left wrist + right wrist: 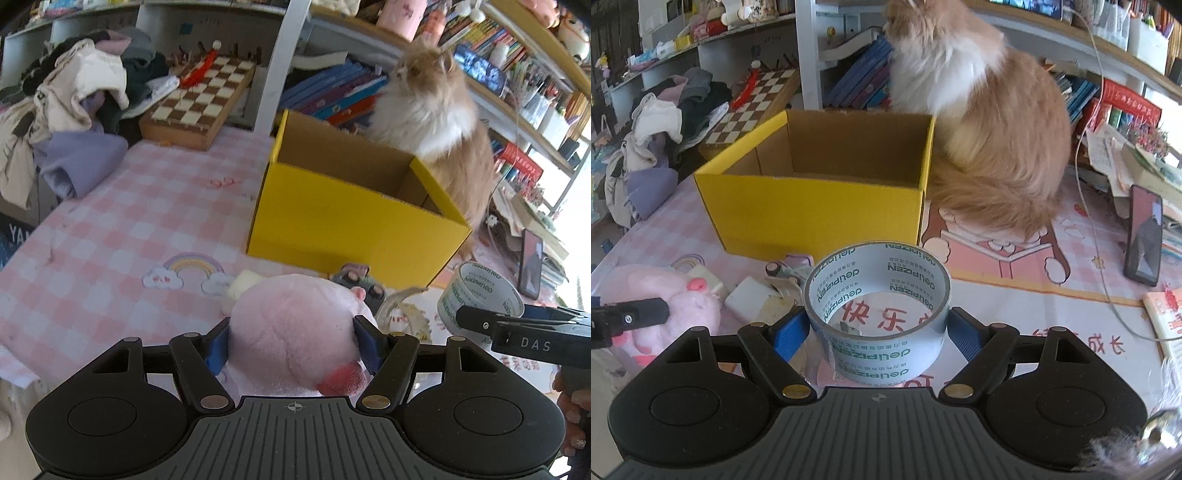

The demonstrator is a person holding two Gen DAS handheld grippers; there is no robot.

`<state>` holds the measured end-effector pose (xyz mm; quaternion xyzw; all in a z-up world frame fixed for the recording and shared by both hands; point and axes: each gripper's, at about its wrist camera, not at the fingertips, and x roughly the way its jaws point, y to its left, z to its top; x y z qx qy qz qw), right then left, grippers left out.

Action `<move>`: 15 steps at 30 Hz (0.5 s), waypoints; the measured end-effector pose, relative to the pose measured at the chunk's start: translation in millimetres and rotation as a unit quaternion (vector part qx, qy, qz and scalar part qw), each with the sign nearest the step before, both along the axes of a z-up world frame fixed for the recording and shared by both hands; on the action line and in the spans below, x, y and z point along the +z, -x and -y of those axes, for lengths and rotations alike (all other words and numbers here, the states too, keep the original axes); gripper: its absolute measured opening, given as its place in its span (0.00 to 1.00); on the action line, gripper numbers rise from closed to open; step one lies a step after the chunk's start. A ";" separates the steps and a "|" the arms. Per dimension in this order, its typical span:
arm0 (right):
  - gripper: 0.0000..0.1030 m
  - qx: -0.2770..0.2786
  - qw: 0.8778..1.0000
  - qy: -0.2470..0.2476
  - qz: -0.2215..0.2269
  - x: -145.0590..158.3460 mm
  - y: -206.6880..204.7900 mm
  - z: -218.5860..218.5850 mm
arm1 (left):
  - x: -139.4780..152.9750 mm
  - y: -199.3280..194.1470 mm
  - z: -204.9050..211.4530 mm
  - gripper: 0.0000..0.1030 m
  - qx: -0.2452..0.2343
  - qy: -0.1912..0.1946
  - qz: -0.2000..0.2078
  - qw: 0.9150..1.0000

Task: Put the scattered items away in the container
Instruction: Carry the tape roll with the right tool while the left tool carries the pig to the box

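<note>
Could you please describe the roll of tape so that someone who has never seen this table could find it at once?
Start at the open yellow box on the pink checked tablecloth, with the fluffy cat beside it. In front of the box, the tape roll sits gripped in the right gripper. Unlike the pink plush toy nearby, it is a hollow ring with green lettering.

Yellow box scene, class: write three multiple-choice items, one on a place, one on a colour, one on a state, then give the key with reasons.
1. Where does the cat sit?
A. inside the box
B. behind the box, beside its far right corner
C. on the chessboard

2. What colour is the plush toy?
A. pink
B. green
C. black

3. What is the state of the yellow box?
A. taped shut
B. open, nothing seen inside
C. tipped over

Key: 1 B, the cat is outside the back wall. 2 A, pink fur shows in the left gripper. 3 B, the bare cardboard interior is visible.
</note>
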<state>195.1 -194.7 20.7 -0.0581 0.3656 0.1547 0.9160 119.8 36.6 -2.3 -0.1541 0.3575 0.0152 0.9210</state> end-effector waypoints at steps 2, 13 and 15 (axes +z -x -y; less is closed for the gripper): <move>0.78 -0.002 1.000 0.002 0.010 5.4 2.5 -1.1 | 6.8 0.3 -3.2 0.65 -0.006 -0.003 0.013 1.000; 0.78 -0.007 0.999 0.012 0.042 32.3 21.0 -16.5 | 36.8 5.8 -19.2 0.65 -0.046 -0.016 0.064 0.997; 0.78 -0.005 0.999 0.016 0.049 36.7 24.5 -21.1 | 41.5 7.0 -22.7 0.65 -0.054 -0.019 0.070 0.996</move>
